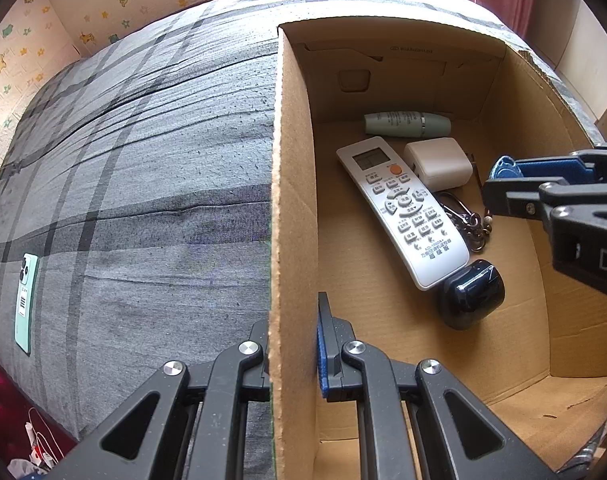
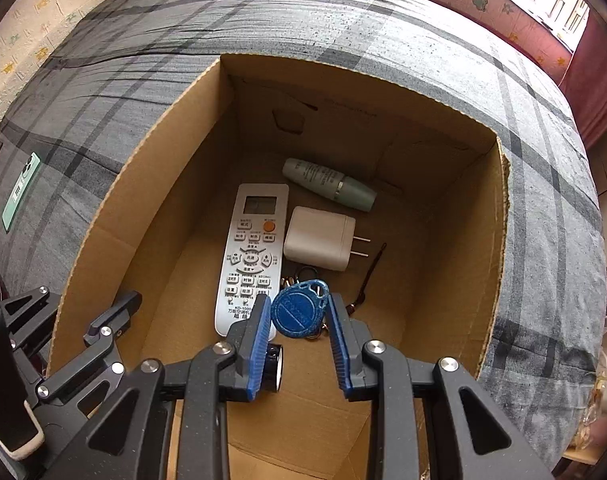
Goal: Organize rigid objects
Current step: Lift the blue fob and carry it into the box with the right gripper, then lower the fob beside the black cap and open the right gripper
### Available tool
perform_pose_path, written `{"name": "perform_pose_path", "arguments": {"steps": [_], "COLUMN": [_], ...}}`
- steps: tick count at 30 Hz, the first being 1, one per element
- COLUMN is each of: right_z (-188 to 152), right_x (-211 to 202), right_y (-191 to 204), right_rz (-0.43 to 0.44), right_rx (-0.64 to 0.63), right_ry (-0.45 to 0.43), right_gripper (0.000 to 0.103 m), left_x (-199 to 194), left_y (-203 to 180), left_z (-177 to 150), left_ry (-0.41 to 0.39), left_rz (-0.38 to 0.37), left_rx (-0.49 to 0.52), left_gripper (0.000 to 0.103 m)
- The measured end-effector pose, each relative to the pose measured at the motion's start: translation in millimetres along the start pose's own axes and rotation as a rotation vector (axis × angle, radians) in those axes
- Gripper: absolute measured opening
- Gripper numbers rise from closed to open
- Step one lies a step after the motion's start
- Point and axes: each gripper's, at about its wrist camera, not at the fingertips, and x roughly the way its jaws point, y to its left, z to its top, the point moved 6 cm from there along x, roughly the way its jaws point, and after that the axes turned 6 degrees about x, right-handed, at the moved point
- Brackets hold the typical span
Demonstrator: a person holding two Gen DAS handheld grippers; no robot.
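Note:
An open cardboard box [image 1: 293, 208] [image 2: 115, 216] stands on a grey plaid bed. Inside lie a white remote [image 1: 403, 208] [image 2: 251, 256], a white charger plug [image 1: 439, 162] [image 2: 319, 238], a pale green bottle [image 1: 407, 124] [image 2: 329, 184], a black earbud case [image 1: 471, 294] and a key bunch [image 1: 471, 222]. My left gripper [image 1: 293, 356] is shut on the box's left wall. My right gripper [image 2: 299, 320] [image 1: 499, 184] hangs inside the box with a blue key fob [image 2: 299, 310] [image 1: 503, 168] between its fingers, over the keys.
A mint green phone [image 1: 25, 304] [image 2: 21, 190] lies on the bed left of the box. A wall with cartoon stickers runs behind the bed. A red curtain [image 2: 595, 80] hangs at the far right.

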Motion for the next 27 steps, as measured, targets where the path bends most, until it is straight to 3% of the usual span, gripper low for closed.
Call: {"name": "perform_pose_path", "arguments": {"steps": [14,27], "right_z": [-6,-8], "right_x": [27,26], "right_y": [5,8], "right_rz": [-0.021,-0.01], "right_rx": [-0.018,-0.019], "right_ry": [0.053,0.045], "right_gripper": [0.03,0.033], "left_x": [-1,-1], "left_y": [0,-1], "left_z": [0,0], "left_ry": [-0.001,0.0], "left_rz": [0.001,0.006], "left_rx": [-0.003,0.0], "left_gripper": [0.012,0.012]}}
